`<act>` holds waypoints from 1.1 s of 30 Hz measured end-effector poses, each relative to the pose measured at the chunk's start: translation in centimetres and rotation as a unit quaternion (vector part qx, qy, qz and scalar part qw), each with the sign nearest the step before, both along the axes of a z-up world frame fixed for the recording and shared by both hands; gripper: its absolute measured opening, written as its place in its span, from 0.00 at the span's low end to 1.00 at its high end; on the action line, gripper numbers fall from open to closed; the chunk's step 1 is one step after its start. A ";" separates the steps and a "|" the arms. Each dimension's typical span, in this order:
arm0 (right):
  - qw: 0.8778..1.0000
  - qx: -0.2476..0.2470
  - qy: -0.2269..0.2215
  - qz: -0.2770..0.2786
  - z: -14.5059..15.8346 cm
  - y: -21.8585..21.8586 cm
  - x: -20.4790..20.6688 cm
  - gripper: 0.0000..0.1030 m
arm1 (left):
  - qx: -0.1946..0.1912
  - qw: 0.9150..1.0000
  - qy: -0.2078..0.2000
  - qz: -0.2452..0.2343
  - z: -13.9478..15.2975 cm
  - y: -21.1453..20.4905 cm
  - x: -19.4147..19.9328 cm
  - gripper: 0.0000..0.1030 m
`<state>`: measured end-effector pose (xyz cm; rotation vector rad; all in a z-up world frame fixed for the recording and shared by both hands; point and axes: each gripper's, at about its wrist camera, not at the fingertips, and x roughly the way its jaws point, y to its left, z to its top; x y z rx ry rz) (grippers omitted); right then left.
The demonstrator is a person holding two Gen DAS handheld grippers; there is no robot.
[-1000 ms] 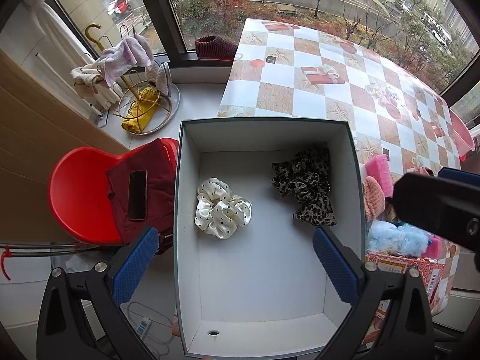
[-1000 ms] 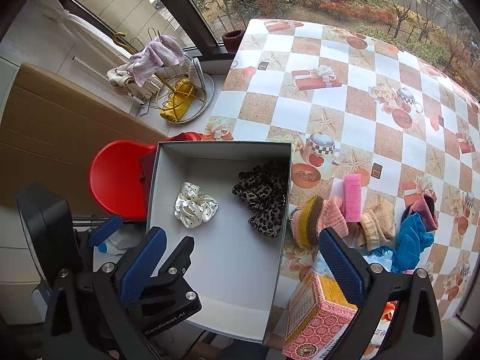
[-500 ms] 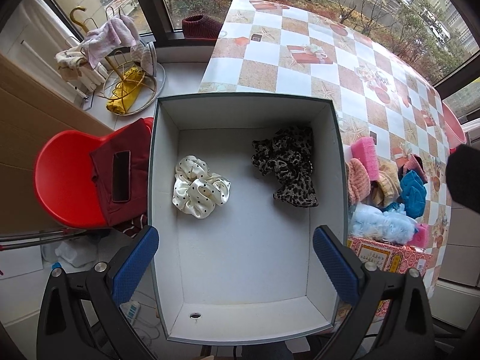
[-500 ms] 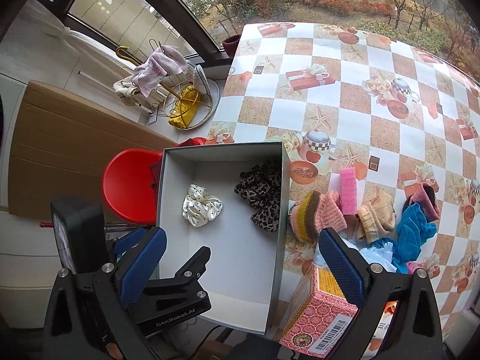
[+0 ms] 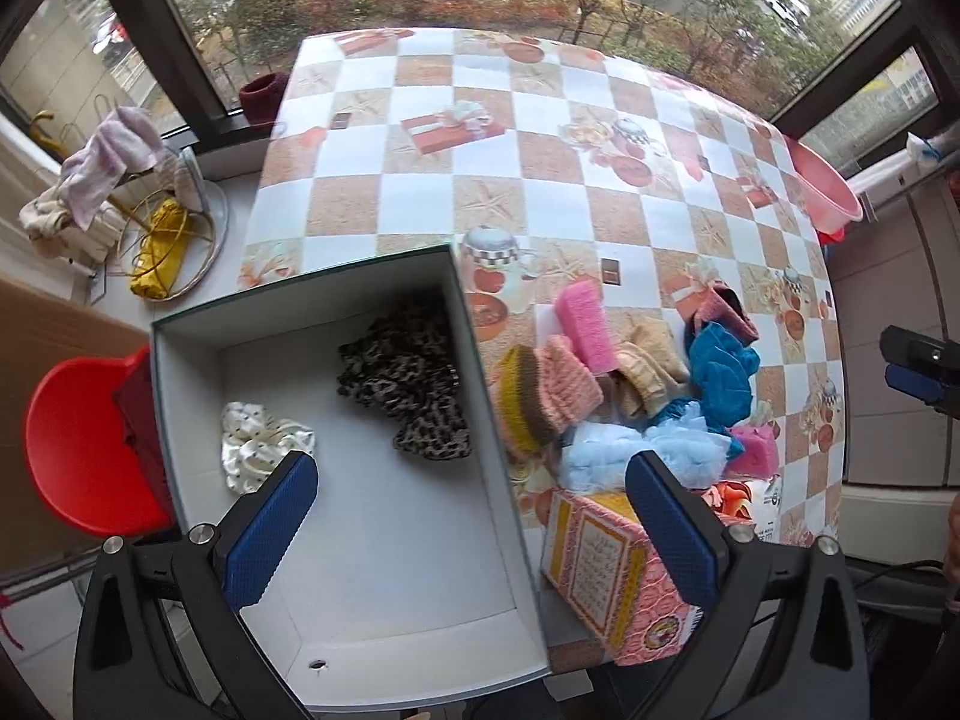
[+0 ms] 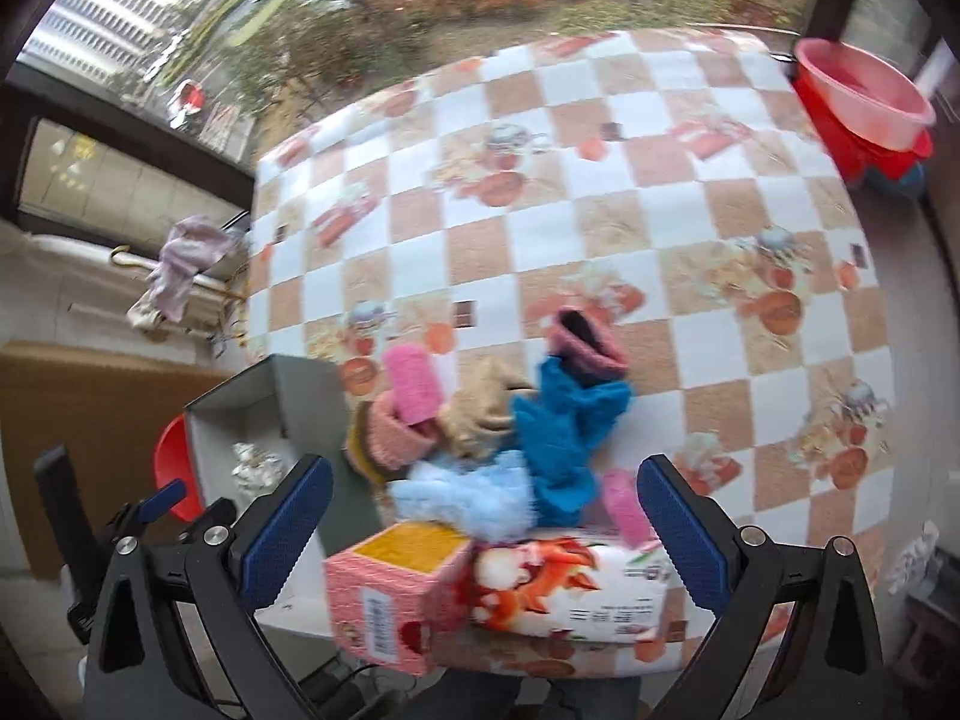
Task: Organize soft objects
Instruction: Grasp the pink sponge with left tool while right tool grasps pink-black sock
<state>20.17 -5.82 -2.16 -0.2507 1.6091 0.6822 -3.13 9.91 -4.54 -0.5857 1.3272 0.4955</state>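
A white open box [image 5: 384, 546] sits at the table's near left edge. It holds a leopard scrunchie [image 5: 405, 387] and a cream dotted scrunchie [image 5: 258, 441]. Right of it lies a pile of soft things: a pink sponge [image 5: 585, 324], a pink-and-yellow knit piece [image 5: 543, 399], a beige sock [image 5: 645, 369], a blue cloth [image 5: 720, 369] and a light blue puff [image 5: 636, 450]. My left gripper [image 5: 474, 531] is open and empty above the box's right wall. My right gripper [image 6: 480, 534] is open and empty above the pile [image 6: 558, 438].
A pink carton [image 5: 618, 582] and a printed packet [image 6: 576, 588] lie at the table's front edge. A red chair [image 5: 72, 438] stands left of the box. A pink basin [image 6: 864, 96] sits at the far right. A rack with cloths [image 5: 114, 180] stands by the window.
Both grippers have swung to the right. The left view now centres on the box's right wall and the pile. The right view now centres on the pile, with the box at its left.
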 end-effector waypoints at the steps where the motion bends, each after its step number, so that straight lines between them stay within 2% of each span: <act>1: 1.000 -0.010 0.004 -0.017 -0.9 -1.2 0.9 0.99 | -0.004 1.000 0.003 -0.008 -0.4 -0.5 0.8 1.00; 6: 0.997 -0.046 0.027 -0.051 -5.4 -4.2 2.7 0.99 | -0.022 0.999 0.020 -0.028 -2.6 -2.0 5.3 1.00; 9: 0.996 -0.056 0.035 -0.054 -8.0 -4.0 2.9 0.99 | -0.031 0.999 0.036 -0.026 -4.6 -2.2 8.5 1.00; 14: 0.996 -0.053 0.051 -0.052 -11.9 -2.2 4.1 0.99 | -0.026 0.997 0.077 -0.017 -8.5 -2.1 13.2 1.00; 19: 0.995 -0.045 0.067 -0.061 -14.9 -1.2 5.6 0.99 | -0.038 0.993 0.114 0.005 -12.3 -1.4 15.0 1.00; 24: 0.992 -0.036 0.101 -0.064 -17.7 -0.8 6.7 0.99 | -0.040 0.987 0.153 0.010 -15.1 -1.0 15.7 0.97; 26: 0.990 -0.031 0.116 -0.068 -18.6 -0.8 7.0 0.94 | -0.044 0.986 0.163 0.011 -15.8 -0.9 15.8 0.96; 28: 0.989 -0.028 0.131 -0.067 -19.1 -0.8 7.2 0.63 | -0.062 0.985 0.163 0.011 -16.5 -0.8 16.0 0.87; 29: 0.988 -0.025 0.139 -0.067 -19.3 -0.8 7.2 0.58 | -0.073 0.984 0.164 0.011 -16.8 -0.8 16.1 0.83; 31: 0.985 -0.013 0.159 -0.072 -19.6 -1.1 7.4 0.39 | -0.086 0.983 0.164 0.010 -17.2 -0.8 16.0 0.54; 32: 0.983 -0.006 0.164 -0.079 -19.5 -1.2 7.5 0.35 | -0.093 0.982 0.162 0.008 -17.3 -0.8 16.0 0.45; 33: 0.983 -0.004 0.163 -0.086 -19.2 -1.5 7.7 0.35 | -0.101 0.982 0.159 0.008 -17.5 -0.7 15.8 0.22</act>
